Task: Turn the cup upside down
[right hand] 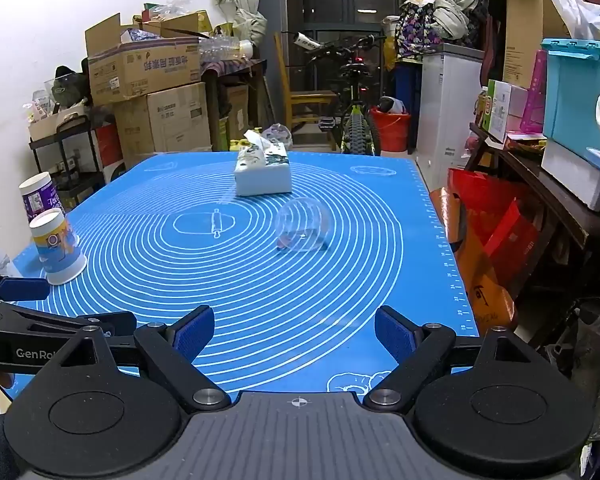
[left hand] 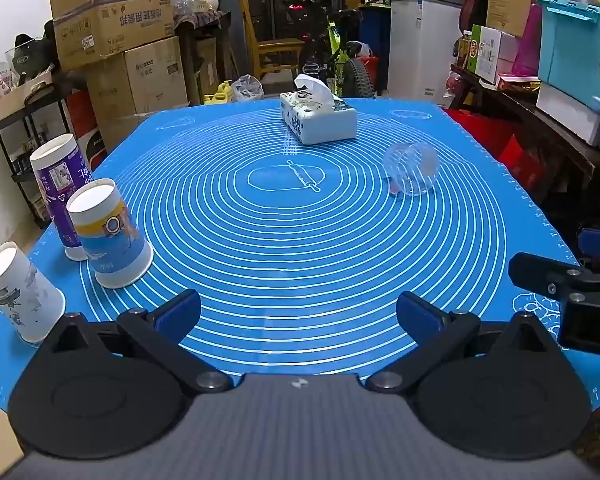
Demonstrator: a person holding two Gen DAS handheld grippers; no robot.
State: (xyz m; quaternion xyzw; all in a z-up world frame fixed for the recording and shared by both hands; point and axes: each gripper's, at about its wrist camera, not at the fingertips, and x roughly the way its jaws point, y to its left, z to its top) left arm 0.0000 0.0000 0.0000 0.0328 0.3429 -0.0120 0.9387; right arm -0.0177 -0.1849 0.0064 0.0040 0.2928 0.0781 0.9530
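Note:
A clear plastic cup (left hand: 411, 168) lies on its side on the blue mat (left hand: 300, 240), right of centre; it also shows in the right wrist view (right hand: 303, 225), mouth toward me. Three paper cups stand upside down at the mat's left edge: a purple one (left hand: 58, 184), a blue-and-yellow one (left hand: 108, 232) and a white one (left hand: 20, 292). My left gripper (left hand: 298, 312) is open and empty near the front edge. My right gripper (right hand: 294, 334) is open and empty, well short of the clear cup; part of it shows in the left wrist view (left hand: 560, 284).
A white tissue box (left hand: 318, 116) sits at the far middle of the mat. Stacked cardboard boxes (left hand: 116, 32), a bicycle (left hand: 336, 52) and a white cabinet (left hand: 424, 48) stand beyond the table. A cluttered shelf (right hand: 540, 168) runs along the right.

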